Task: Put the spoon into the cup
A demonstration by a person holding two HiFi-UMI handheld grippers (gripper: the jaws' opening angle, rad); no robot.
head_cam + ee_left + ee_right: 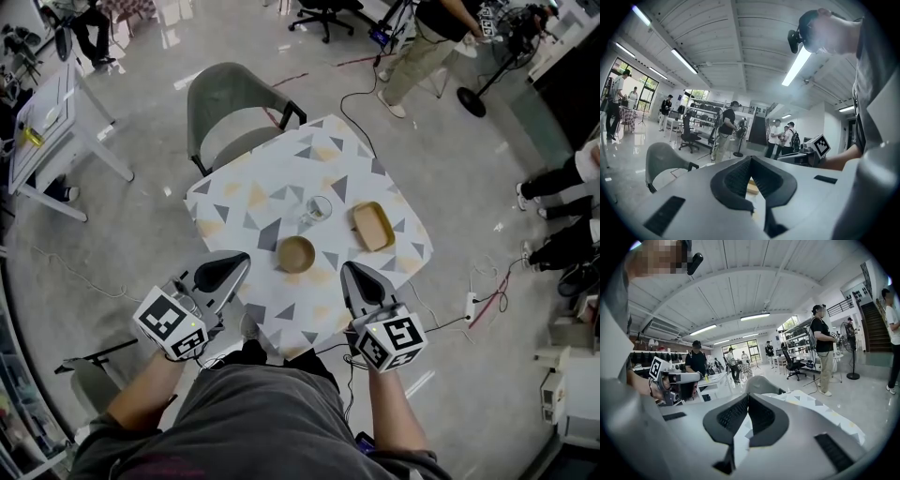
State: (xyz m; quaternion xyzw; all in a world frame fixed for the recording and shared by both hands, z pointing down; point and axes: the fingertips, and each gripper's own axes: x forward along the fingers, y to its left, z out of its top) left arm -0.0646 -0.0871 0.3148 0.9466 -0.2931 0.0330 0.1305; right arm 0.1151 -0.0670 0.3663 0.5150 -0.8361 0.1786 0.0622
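Here the left tool (pixel 240 260) and the right tool (pixel 352 271) are hovering over the near edge of the table (pixel 234 202), one towards each near corner, both pointing at the things in the middle. In the left gripper view the left tool (pixel 751 158) is showing its two dark jaws meeting at the tips with nothing clamped between them, and only a blurred tan patch is peeking through the gap lower down. In the right gripper view the right tool (pixel 747 396) is likewise pressing its jaws together at the tips on nothing, with the triangle-patterned cloth showing through the gap behind. The cup (pixel 317 208), a clear glass, is standing upright near the centre of the table, beyond both tools and roughly midway between their lines. The spoon is too small to be picked out in any view, so I cannot tell where it is lying. A round wooden bowl (pixel 296 253) is sitting just nearer than the cup, between the two tools and apart from both, showing only its bare brown inside. A tan rectangular tray (pixel 372 226) is lying to the right of the cup, ahead of the right tool, and whether anything is resting in it cannot be made out. A grey chair (pixel 234 108) is standing at the far side of the table.
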